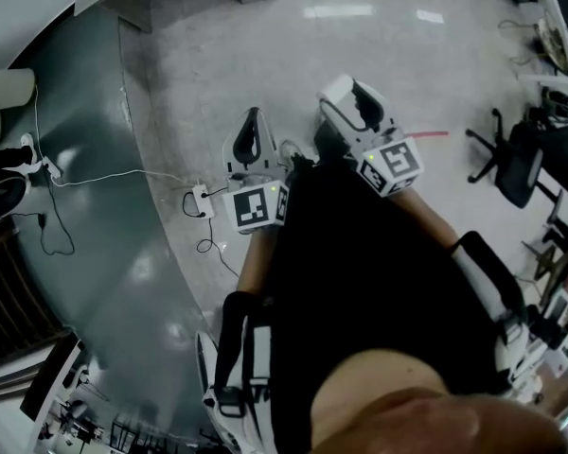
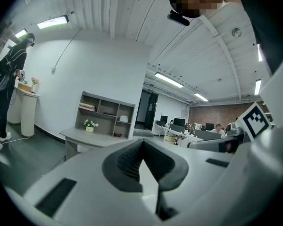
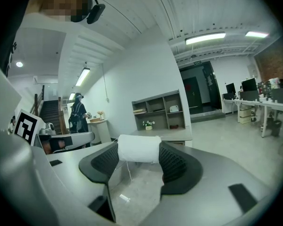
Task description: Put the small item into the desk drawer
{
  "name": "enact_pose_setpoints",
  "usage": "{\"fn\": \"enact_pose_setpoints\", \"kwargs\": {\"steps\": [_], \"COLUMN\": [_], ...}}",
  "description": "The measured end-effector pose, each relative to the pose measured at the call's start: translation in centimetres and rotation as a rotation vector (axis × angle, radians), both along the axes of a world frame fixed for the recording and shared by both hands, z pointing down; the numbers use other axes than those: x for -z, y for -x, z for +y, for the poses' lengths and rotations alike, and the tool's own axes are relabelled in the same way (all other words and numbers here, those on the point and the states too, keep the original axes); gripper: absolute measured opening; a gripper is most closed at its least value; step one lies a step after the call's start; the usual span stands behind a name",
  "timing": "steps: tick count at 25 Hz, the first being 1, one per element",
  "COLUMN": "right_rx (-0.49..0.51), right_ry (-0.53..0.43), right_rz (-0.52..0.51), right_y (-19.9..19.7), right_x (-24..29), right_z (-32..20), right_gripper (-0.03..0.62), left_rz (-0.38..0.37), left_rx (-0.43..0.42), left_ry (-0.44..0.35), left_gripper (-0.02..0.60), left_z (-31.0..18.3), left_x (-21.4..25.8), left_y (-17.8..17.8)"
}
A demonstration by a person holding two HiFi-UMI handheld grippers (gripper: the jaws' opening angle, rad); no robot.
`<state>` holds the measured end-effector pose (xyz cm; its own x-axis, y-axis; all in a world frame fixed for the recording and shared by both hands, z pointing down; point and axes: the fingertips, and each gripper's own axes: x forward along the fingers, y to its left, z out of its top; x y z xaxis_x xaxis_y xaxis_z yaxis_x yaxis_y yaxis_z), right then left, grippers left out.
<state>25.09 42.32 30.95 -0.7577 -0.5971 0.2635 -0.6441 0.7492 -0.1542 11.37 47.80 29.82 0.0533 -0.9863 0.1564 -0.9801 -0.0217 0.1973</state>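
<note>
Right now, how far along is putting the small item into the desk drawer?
Done: the right gripper is shut on the small white roll. In hand: it is carried above the floor, with the desk some way ahead. Left: reach the desk, open a drawer, place the roll. The left gripper is shut, empty.

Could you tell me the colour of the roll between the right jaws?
White soft roll; clearest in the right gripper view.
</note>
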Motion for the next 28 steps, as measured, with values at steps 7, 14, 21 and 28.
{"fn": "enact_pose_setpoints", "kwargs": {"steps": [7, 14, 21, 28], "right_rx": [-0.002, 0.019, 0.026, 0.043], "right_ry": [0.016, 0.004, 0.011, 0.042], "right_rz": [0.005, -0.007, -0.018, -0.017], "right_y": [1.5, 3.7, 5.4, 6.0], "right_x": [-0.4, -0.4, -0.2, -0.3], "right_z": [-1.6, -5.7, -11.8, -18.4], "right_gripper": [0.258, 0.258, 0.258, 0.258], "left_rz": [0.009, 0.006, -0.008, -0.001], "left_rx": [0.003, 0.028, 0.028, 0.043], "left_ry": [0.004, -0.007, 0.013, 0.047], "left_gripper": [-0.002, -0.002, -0.002, -0.002], "left_z": [-1.6, -5.2, -11.1, -17.7], "left_x": [-0.4, -0.1, -0.2, -0.2], "left_y": [1.5, 3.4, 4.9, 5.4]}}
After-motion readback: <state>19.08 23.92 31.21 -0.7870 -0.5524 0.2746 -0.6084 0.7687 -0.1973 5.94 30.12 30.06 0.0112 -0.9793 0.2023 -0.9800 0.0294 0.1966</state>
